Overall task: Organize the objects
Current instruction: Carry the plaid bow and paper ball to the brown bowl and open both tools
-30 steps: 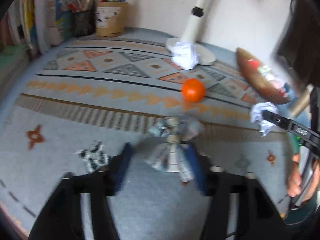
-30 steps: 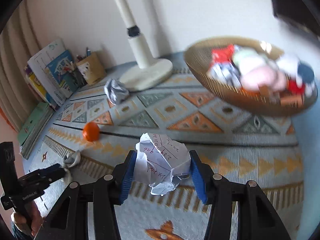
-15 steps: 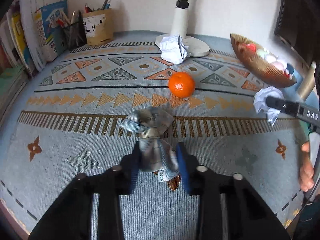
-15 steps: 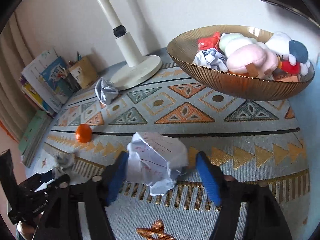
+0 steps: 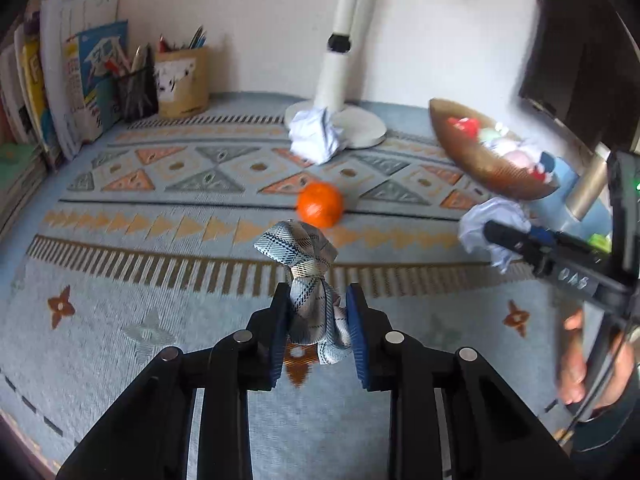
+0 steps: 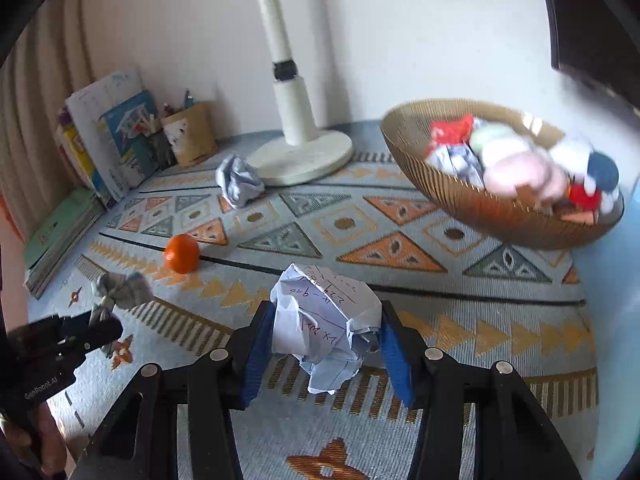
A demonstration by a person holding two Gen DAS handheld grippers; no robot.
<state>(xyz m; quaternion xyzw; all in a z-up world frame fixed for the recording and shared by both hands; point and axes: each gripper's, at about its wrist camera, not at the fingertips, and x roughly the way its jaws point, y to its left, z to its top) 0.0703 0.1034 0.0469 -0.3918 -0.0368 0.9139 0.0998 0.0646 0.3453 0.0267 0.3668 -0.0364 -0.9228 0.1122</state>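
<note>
My left gripper is shut on a grey plaid fabric bow and holds it above the patterned rug. My right gripper is shut on a crumpled paper ball with handwriting. The bow and the left gripper also show at the left of the right wrist view. An orange lies on the rug beyond the bow; it also shows in the right wrist view. A second crumpled paper ball lies by the lamp base. A golden bowl holding toys and paper stands at the right.
A white lamp stand with a round base stands at the back. Books and pen holders line the back left wall. A dark object hangs at the upper right. The rug covers the surface.
The left gripper closed on the bow and lifted it off the rug. The right gripper, briefly open around its paper ball, has closed on it and holds it raised.
</note>
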